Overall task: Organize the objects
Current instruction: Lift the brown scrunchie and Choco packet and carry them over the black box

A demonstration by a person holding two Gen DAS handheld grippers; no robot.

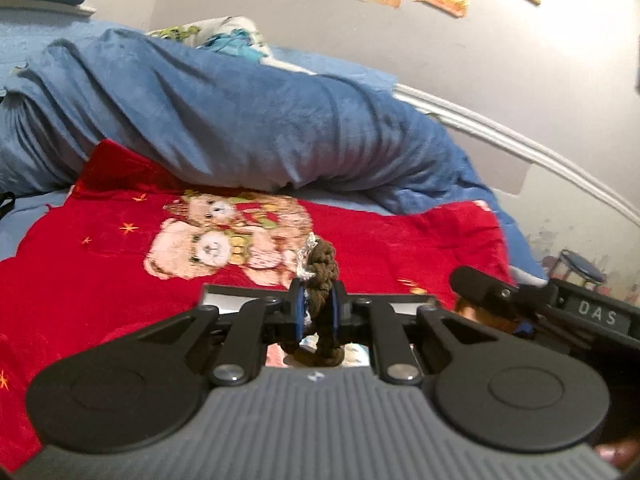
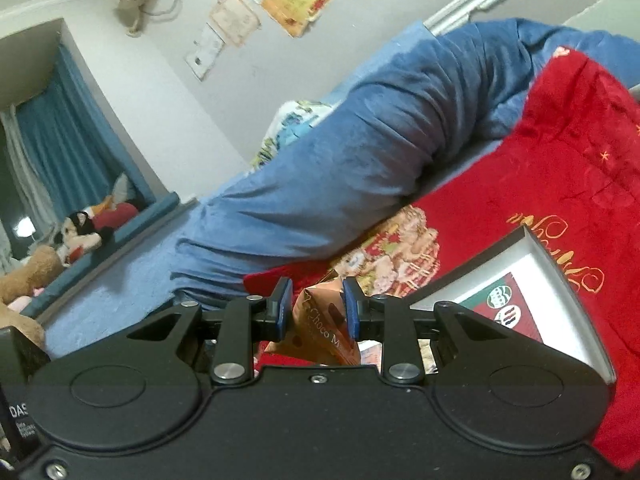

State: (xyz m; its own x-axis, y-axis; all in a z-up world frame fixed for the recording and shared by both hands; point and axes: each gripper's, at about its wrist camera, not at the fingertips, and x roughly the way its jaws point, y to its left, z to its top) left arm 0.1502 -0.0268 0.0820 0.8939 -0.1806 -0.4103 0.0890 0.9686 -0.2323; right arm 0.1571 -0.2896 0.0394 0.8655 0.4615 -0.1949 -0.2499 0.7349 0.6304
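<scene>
My left gripper (image 1: 316,312) is shut on a brown braided cord with a silver bit (image 1: 322,268), held above a grey tray (image 1: 224,300) on the red teddy-bear blanket (image 1: 120,280). My right gripper (image 2: 316,312) has its blue pads around an orange "Choco" snack packet (image 2: 320,320); the pads stand a little apart and the packet sits between them. The grey tray (image 2: 560,272) with a red and green printed base lies to the right in the right wrist view. The right gripper's body (image 1: 560,304) shows at the right of the left wrist view.
A rolled blue duvet (image 1: 240,120) lies across the bed behind the red blanket. A patterned pillow (image 1: 224,36) sits beyond it. Soft toys (image 2: 80,232) rest on a blue ledge at the left. The wall (image 2: 168,92) carries posters.
</scene>
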